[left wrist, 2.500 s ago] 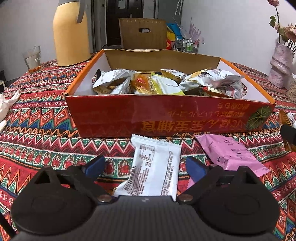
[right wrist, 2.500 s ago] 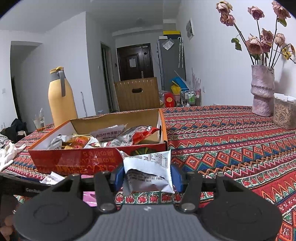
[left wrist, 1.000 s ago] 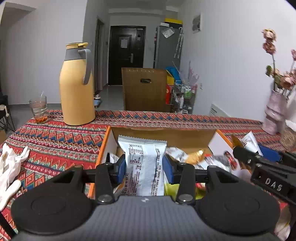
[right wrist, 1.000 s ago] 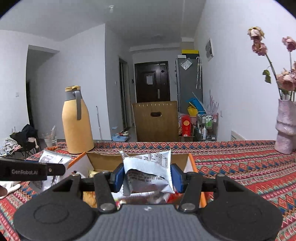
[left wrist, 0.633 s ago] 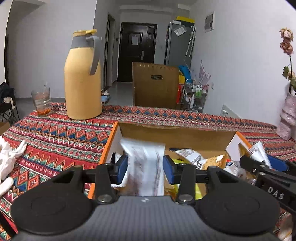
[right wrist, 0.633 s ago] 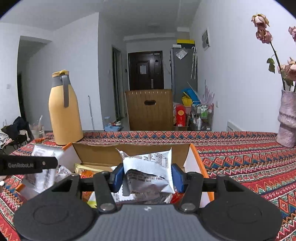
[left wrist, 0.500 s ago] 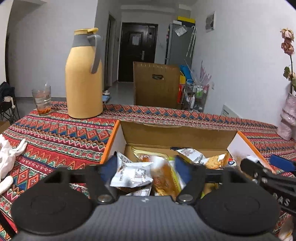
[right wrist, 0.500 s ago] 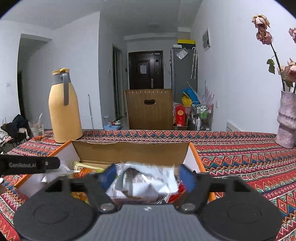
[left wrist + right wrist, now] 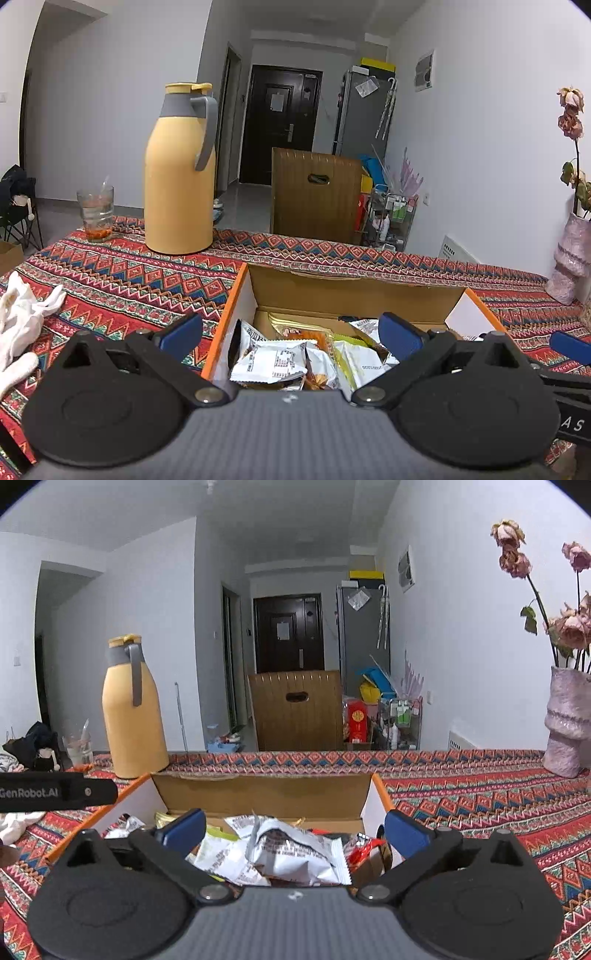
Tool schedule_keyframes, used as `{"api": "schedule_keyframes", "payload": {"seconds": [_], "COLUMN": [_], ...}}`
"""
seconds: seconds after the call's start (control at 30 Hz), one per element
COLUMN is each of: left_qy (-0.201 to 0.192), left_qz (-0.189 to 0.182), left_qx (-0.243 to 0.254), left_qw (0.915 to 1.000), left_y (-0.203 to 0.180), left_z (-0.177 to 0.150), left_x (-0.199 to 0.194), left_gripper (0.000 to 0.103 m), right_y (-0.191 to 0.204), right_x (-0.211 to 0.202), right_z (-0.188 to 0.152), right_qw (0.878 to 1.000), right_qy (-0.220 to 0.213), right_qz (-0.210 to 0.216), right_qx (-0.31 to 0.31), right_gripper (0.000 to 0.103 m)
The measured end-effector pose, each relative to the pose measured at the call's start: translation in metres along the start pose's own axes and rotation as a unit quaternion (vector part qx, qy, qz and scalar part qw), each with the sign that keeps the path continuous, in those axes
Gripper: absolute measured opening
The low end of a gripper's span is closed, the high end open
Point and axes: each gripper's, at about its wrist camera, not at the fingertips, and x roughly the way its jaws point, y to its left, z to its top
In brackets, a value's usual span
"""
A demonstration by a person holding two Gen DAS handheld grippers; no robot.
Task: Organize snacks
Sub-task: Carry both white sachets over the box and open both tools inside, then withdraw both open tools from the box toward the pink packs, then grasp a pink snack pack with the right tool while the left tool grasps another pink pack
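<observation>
An open cardboard box (image 9: pixel 354 291) with an orange rim stands on the patterned tablecloth, holding several snack packets. My left gripper (image 9: pixel 290 332) hovers over its left half, jaws opening wide, gripping nothing. A white packet (image 9: pixel 271 360) lies loose in the box below it. My right gripper (image 9: pixel 294 829) hovers over the box (image 9: pixel 258 794) too, its jaws opening. A crumpled white packet (image 9: pixel 295 853) rests on the pile beneath, touching neither pad. One blue pad of the right gripper (image 9: pixel 570 347) shows at the left wrist view's right edge.
A tall yellow thermos (image 9: pixel 179 184) and a glass (image 9: pixel 95 214) stand at the table's far left. White cloth (image 9: pixel 22 321) lies near the left edge. A pink vase (image 9: pixel 565 723) with dried flowers stands at the right. A wooden chair back (image 9: pixel 316 195) rises behind the table.
Both grippers went from shut on white packets to wide open. Each packet dropped into the box and now lies on the pile.
</observation>
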Motion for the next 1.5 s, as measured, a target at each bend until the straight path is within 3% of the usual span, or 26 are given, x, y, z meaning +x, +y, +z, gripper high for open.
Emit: {"api": "schedule_keyframes", "payload": {"seconds": [0.27, 0.53, 0.77, 1.0, 1.2, 1.33, 1.5], "left_qy": [-0.006, 0.015, 0.045, 0.067, 0.082, 0.093, 0.104], "left_qz": [0.007, 0.002, -0.001, 0.004, 0.006, 0.003, -0.003], "left_qx": [0.008, 0.018, 0.018, 0.018, 0.022, 0.026, 0.028], "left_qw": [0.9999, 0.9997, 0.9988, 0.9976, 0.9964, 0.9954, 0.9941], "left_y": [0.003, 0.014, 0.022, 0.028, 0.030, 0.028, 0.022], "left_z": [0.003, -0.016, -0.036, -0.050, -0.057, -0.064, -0.070], "left_x": [-0.028, -0.051, -0.060, -0.064, -0.067, -0.069, -0.071], "left_gripper": [0.103, 0.103, 0.103, 0.103, 0.103, 0.103, 0.103], "right_y": [0.002, 0.012, 0.019, 0.026, 0.031, 0.031, 0.023], "right_x": [-0.030, -0.063, -0.068, -0.037, -0.007, -0.001, -0.021], "right_z": [0.008, -0.010, -0.033, -0.049, -0.056, -0.061, -0.062], "right_qw": [1.000, 1.000, 0.998, 0.989, 0.978, 0.971, 0.976], "right_qy": [-0.012, 0.007, 0.062, 0.147, 0.208, 0.238, 0.210], "right_qz": [-0.003, 0.002, 0.008, 0.014, 0.011, 0.027, 0.032], "right_qx": [-0.004, -0.016, -0.021, -0.012, 0.007, 0.026, 0.044], "right_gripper": [0.103, 0.103, 0.103, 0.103, 0.088, 0.061, 0.061]}}
